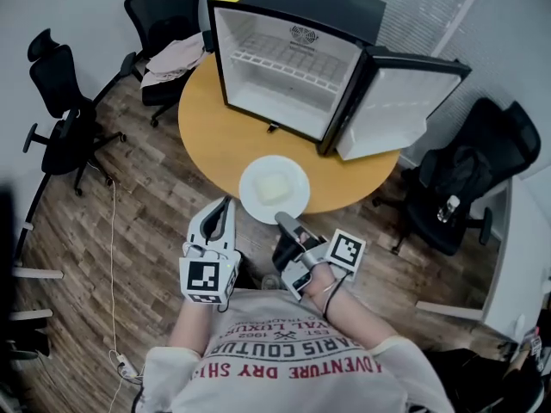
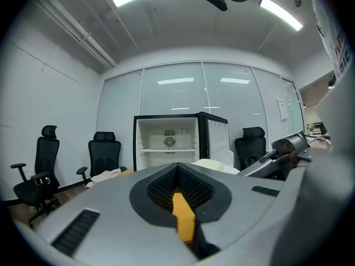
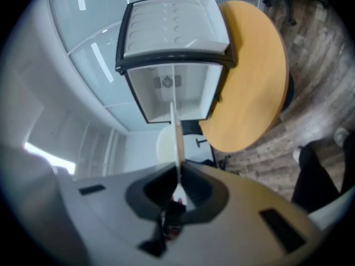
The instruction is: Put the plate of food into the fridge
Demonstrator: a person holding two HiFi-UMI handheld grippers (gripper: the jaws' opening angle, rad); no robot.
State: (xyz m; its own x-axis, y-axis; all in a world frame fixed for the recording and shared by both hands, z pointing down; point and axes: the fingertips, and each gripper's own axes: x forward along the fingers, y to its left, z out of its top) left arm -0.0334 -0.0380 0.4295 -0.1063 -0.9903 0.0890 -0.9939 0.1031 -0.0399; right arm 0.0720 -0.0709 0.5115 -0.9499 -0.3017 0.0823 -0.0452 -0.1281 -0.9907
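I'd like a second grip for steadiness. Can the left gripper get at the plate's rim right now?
Probably yes: the left gripper sits just beside the plate, whose near-left rim is bare, with nothing between them. Its jaws are shut, though, so they would have to open first.

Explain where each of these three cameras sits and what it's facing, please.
Head view: on the person's head, facing steeply down at the table, fridge and plate; their shirt and both grippers show.
Left gripper view: on the left gripper, facing level across to the open fridge; its shut, empty jaws show.
Right gripper view: on the right gripper, rolled sideways, facing the fridge; its jaws pinch the plate's rim.
All three share the open fridge.
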